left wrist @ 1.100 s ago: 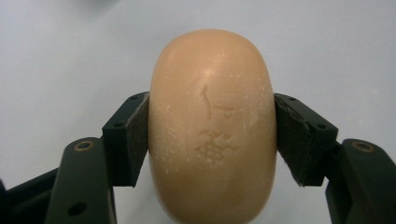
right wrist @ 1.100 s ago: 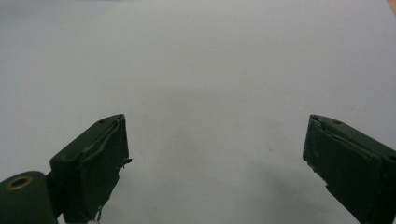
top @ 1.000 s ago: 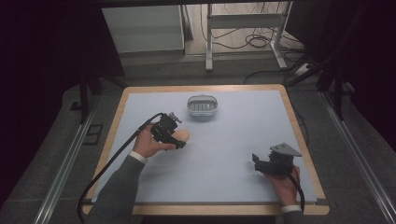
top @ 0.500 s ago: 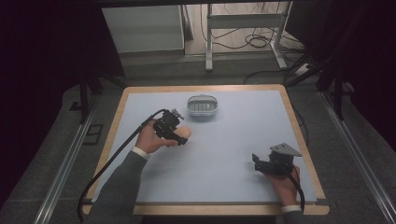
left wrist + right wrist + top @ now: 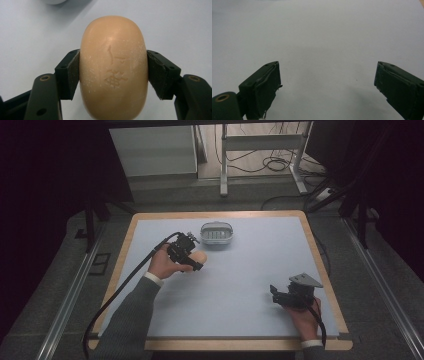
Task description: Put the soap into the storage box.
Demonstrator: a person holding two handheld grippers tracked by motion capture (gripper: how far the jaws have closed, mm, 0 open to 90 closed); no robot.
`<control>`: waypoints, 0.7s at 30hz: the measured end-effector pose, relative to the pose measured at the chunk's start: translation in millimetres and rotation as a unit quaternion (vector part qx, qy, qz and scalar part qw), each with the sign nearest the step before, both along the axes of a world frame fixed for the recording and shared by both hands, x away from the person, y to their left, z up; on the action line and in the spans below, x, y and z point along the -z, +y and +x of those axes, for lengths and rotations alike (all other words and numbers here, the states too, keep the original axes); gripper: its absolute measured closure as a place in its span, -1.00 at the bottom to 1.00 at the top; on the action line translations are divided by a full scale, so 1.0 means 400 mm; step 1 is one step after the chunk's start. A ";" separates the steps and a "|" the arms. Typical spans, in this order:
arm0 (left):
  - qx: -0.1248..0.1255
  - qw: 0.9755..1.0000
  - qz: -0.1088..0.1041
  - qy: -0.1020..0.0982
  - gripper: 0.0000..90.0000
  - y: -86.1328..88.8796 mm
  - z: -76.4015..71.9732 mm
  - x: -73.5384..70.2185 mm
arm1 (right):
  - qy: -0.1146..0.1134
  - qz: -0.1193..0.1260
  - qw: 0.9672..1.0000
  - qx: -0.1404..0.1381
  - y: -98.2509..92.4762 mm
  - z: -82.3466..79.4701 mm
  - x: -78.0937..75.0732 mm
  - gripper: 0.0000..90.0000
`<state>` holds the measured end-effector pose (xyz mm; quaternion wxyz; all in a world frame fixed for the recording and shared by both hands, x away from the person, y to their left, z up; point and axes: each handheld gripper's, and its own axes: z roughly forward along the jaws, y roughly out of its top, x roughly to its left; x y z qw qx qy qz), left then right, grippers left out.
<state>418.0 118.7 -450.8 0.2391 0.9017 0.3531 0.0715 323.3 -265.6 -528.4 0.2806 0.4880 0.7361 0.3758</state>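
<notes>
Soap point(image 5: 113, 70), a tan oval bar with characters stamped into its face, sits clamped between the two black fingers point(image 5: 67, 75) of the left gripper point(image 5: 196, 261), one pad pressed against each long side. In the high view the bar point(image 5: 199, 257) is left of the tabletop's point(image 5: 240, 290) centre, in the person's left hand point(image 5: 162, 265). Just beyond it, toward the far edge, stands a small pale oval dish point(image 5: 216, 234) with a ribbed floor, apart from the soap. Farther right, near the front right corner, the right gripper point(image 5: 275, 292) rests low in the right hand point(image 5: 302, 312); its fingers point(image 5: 265, 85) stand wide apart with only bare pale blue surface between them.
</notes>
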 end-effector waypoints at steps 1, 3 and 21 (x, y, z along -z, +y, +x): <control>-0.001 1.000 -0.001 -0.001 -0.27 -0.001 0.003 -0.001 | 0.000 0.000 1.000 0.000 0.000 0.000 0.000 -0.85; 0.000 1.000 0.000 0.000 -0.27 -0.003 0.006 -0.002 | 0.000 0.000 1.000 0.000 0.000 0.000 0.000 -0.85; 0.001 1.000 0.010 -0.003 -0.27 -0.018 0.043 -0.016 | 0.000 -0.001 1.000 0.000 -0.001 0.001 0.000 -0.85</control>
